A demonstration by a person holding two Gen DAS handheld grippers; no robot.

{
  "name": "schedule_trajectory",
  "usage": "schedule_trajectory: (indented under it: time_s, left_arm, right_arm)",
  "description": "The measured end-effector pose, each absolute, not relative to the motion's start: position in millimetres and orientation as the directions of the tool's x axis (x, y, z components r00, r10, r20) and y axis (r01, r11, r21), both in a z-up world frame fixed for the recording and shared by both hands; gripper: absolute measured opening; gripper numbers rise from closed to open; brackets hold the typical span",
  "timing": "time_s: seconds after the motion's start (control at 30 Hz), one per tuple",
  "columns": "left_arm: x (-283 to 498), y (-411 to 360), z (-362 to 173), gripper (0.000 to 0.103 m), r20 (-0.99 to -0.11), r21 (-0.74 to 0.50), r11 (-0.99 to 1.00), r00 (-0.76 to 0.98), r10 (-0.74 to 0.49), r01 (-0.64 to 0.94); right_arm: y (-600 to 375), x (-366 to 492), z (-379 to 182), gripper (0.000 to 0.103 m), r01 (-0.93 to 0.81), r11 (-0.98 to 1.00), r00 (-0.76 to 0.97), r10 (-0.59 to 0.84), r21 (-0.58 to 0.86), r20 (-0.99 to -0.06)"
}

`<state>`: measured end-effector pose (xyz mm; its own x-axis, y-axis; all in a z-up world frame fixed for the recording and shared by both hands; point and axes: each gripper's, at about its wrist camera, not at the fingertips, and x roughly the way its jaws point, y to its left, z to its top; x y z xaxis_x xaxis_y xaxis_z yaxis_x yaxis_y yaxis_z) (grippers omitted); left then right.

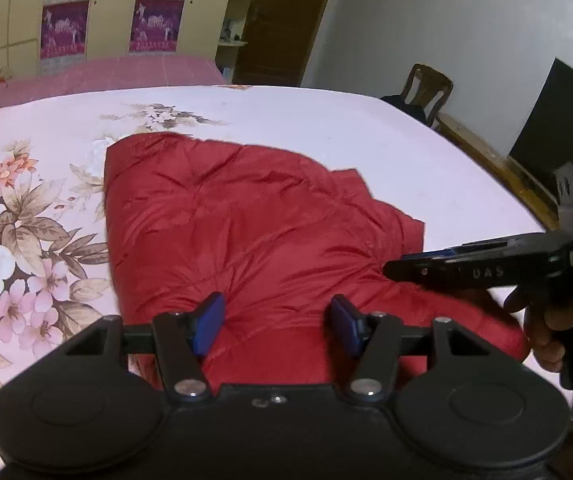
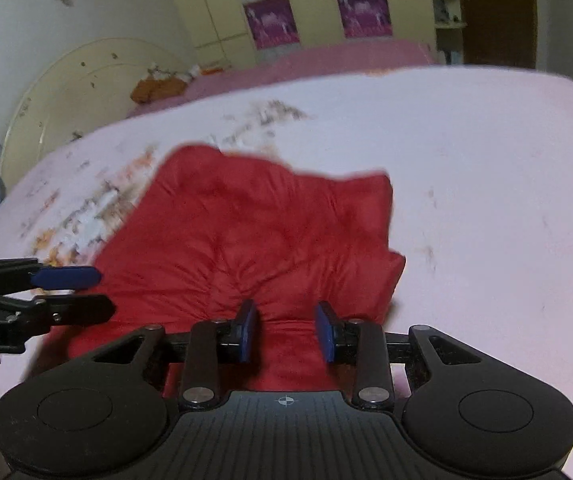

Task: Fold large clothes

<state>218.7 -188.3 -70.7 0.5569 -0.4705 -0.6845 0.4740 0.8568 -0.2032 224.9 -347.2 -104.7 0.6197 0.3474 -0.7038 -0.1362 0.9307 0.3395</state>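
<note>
A red quilted jacket (image 1: 246, 224) is spread, partly folded, on the pale pink floral bedsheet (image 1: 38, 216) of the bed, its nearest part lying just under both tools; its far edge is stepped in layered corners toward the right; in the right wrist view the garment (image 2: 254, 232) is blurred. The left gripper (image 1: 276, 322) is held low over the near edge of the jacket; its blue pads (image 1: 210, 320) are set well apart, with red cloth seen in the gap, and whether any cloth is touched cannot be told. The right gripper (image 2: 284, 330) is likewise held above the near part of the jacket, its pads parted to a moderate gap with nothing pinched between them; seen from the left wrist view it (image 1: 396, 269) enters from the right, side-on, over the jacket's right edge. A wooden chair (image 1: 426, 92) is seen far right, a yellow wardrobe (image 1: 18, 8) at the far wall.
</note>
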Motion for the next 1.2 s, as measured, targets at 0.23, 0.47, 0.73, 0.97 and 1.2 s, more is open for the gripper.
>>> schedule_trajectory:
  time_s: [0.23, 0.47, 0.73, 0.97, 1.2]
  left_arm:
    - [209.9, -191.3, -67.2, 0.054, -0.694, -0.156, 0.876, 0.581, -0.426, 0.456]
    - [157.2, -166.9, -34.5, 0.054, -0.659, -0.216, 0.851, 0.572, -0.489, 0.479]
    - [134.0, -160.1, -57.1, 0.055, -0.699, -0.182, 0.874, 0.565, -0.437, 0.451]
    - [130.2, -154.3, -80.9, 0.056, -0.706, -0.18, 0.887, 0.571, -0.418, 0.426]
    - [135.6, -147.8, -53.2, 0.063, -0.683, -0.183, 0.893, 0.599, -0.417, 0.411]
  right_arm:
    - [-344.1, 234.5, -116.4, 0.032, -0.098, 0.943, 0.62, 0.309, 0.319, -0.721]
    - [-338.1, 159.4, -56.2, 0.033, -0.208, 0.929, 0.663, 0.363, 0.305, -0.655]
    - [-318.4, 117.1, -71.1, 0.032, -0.192, 0.939, 0.659, 0.338, 0.284, -0.672]
    - [-315.7, 114.6, -115.8, 0.032, -0.163, 0.936, 0.635, 0.342, 0.312, -0.693]
    - [-331.4, 115.6, -90.8, 0.033, -0.129, 0.924, 0.673, 0.348, 0.36, -0.652]
